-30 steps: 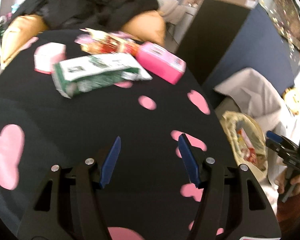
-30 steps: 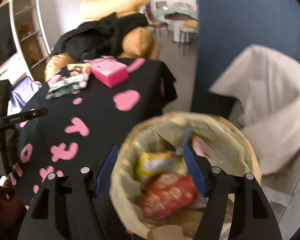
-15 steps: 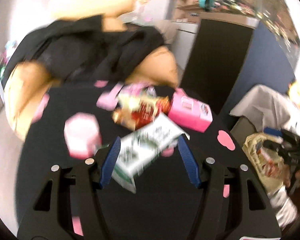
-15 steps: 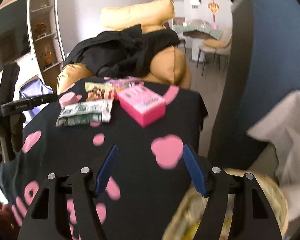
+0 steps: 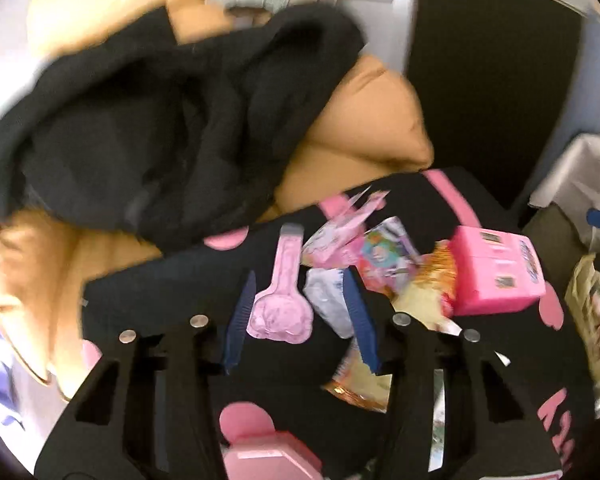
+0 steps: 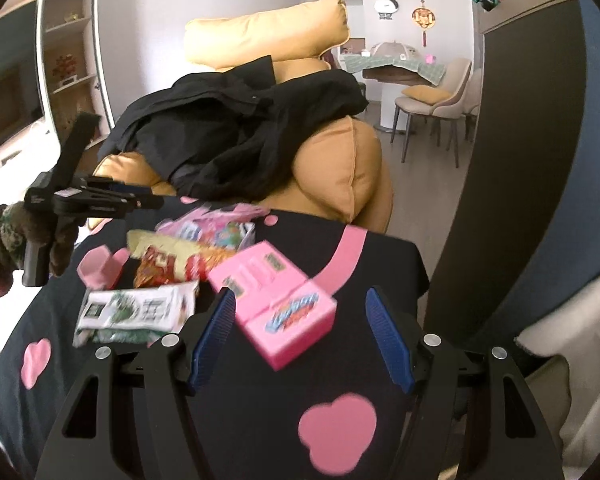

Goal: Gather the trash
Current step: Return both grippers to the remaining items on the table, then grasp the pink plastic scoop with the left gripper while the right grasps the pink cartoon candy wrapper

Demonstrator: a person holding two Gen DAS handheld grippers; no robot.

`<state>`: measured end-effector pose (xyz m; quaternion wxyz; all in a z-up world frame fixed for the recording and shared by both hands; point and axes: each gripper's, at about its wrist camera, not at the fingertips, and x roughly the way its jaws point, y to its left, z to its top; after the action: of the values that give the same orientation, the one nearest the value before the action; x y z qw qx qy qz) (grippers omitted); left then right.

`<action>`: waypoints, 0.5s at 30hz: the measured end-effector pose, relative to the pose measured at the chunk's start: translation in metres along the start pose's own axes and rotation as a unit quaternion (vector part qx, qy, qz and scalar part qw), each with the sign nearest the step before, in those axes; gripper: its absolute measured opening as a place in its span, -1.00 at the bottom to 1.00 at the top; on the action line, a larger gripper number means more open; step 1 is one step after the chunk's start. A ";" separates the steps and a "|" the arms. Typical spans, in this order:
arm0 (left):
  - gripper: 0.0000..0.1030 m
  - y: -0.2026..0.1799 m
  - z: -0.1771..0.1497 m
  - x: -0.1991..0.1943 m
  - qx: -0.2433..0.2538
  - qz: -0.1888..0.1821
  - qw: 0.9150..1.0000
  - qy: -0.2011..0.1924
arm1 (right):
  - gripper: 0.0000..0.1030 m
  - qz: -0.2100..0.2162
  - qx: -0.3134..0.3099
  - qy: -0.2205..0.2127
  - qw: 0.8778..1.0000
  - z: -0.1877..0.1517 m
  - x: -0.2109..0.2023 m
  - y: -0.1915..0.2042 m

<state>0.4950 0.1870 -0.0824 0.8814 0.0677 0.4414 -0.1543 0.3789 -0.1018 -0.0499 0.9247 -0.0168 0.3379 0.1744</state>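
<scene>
While the left gripper point(image 5: 300, 316), its empty jaws just narrowing, hangs over the wrappers point(image 5: 364, 248) at the table's far edge, the open right gripper point(image 6: 300, 336) frames the pink box point(image 6: 276, 300), its long axis running diagonally between the fingers.

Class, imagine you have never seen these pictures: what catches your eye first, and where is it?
A bright pink box lies between the right hand-held gripper's open fingers on the black cloth with pink shapes. Behind it, crumpled snack wrappers are piled, and a black garment drapes the tan sofa.

Wrapper-strewn black table point(image 6: 228, 420)
</scene>
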 end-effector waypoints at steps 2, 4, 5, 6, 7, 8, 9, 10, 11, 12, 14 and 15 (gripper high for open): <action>-0.16 0.009 0.000 0.015 -0.018 0.000 1.000 0.019 | 0.25 -0.001 0.010 0.001 1.000 0.007 0.010 -0.003; -0.15 0.012 -0.001 0.029 -0.029 -0.020 0.998 0.042 | 0.25 0.005 0.023 0.003 1.000 0.012 0.020 -0.006; -0.15 0.012 -0.002 0.034 -0.031 -0.024 0.998 0.054 | 0.25 0.006 0.027 0.005 1.000 0.015 0.026 -0.006; -0.15 0.011 -0.003 0.042 -0.033 -0.022 0.997 0.071 | 0.25 0.006 0.030 0.007 1.000 0.017 0.032 -0.006; -0.15 0.010 -0.003 0.047 -0.032 -0.014 0.996 0.080 | 0.25 0.006 0.030 0.009 0.999 0.020 0.038 -0.004; -0.15 0.009 -0.003 0.051 -0.032 -0.009 0.996 0.088 | 0.25 0.006 0.029 0.011 1.000 0.023 0.044 -0.001; -0.15 0.009 -0.003 0.055 -0.033 -0.007 0.995 0.093 | 0.25 0.007 0.026 0.011 1.000 0.026 0.050 0.003; -0.17 0.010 -0.003 0.056 -0.035 -0.006 0.995 0.094 | 0.25 0.009 0.025 0.011 1.000 0.029 0.054 0.006; -0.25 0.010 -0.003 0.055 -0.038 -0.004 0.995 0.091 | 0.25 0.011 0.025 0.011 1.000 0.032 0.059 0.010; -0.41 0.011 -0.003 0.053 -0.038 -0.002 0.995 0.087 | 0.25 0.013 0.026 0.012 0.999 0.036 0.064 0.014; -0.58 0.010 -0.006 0.043 -0.041 0.000 0.996 0.075 | 0.25 0.025 0.034 0.018 0.999 0.045 0.076 0.023; -0.85 0.011 -0.008 0.035 -0.044 -0.002 0.997 0.067 | 0.25 0.029 0.035 0.020 0.999 0.048 0.080 0.028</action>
<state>0.5127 0.1917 -0.1155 0.8517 0.0380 0.5058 -0.1315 0.4562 -0.0438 -0.0603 0.9123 0.0219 0.3626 0.1890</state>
